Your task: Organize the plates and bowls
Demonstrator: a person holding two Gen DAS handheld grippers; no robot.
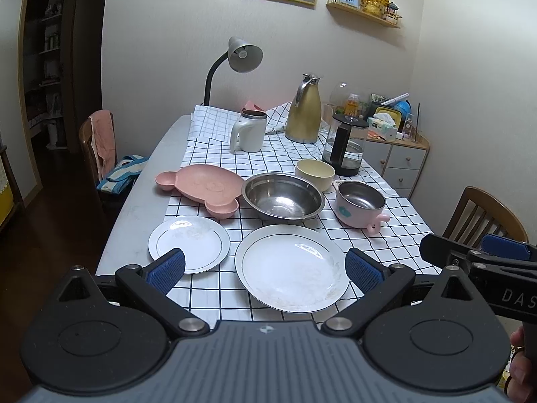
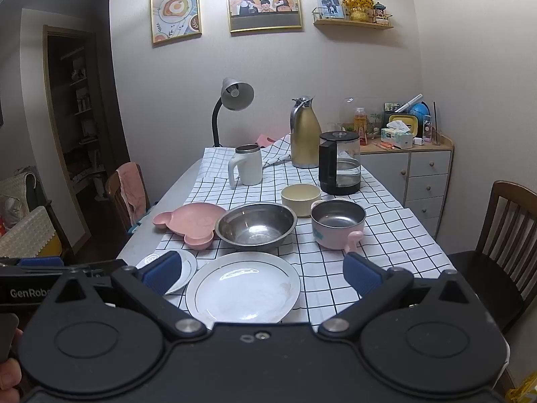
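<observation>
A large white plate (image 1: 291,267) lies near the table's front edge, with a small white plate (image 1: 189,244) to its left. Behind them sit a pink bear-shaped plate (image 1: 201,186), a steel bowl (image 1: 282,195), a cream bowl (image 1: 314,173) and a pink steel-lined bowl with handles (image 1: 360,208). My left gripper (image 1: 265,270) hovers open above the front edge, empty. My right gripper (image 2: 263,273) is open and empty too, over the large plate (image 2: 243,285). The steel bowl (image 2: 256,224) and pink handled bowl (image 2: 337,223) lie just beyond it.
Farther back on the checked cloth (image 1: 379,235) stand a white mug (image 1: 248,131), a gold thermos jug (image 1: 304,110), a glass kettle (image 1: 345,144) and a desk lamp (image 1: 242,55). Wooden chairs (image 2: 503,235) flank the table. A cluttered cabinet (image 2: 419,164) stands at the right wall.
</observation>
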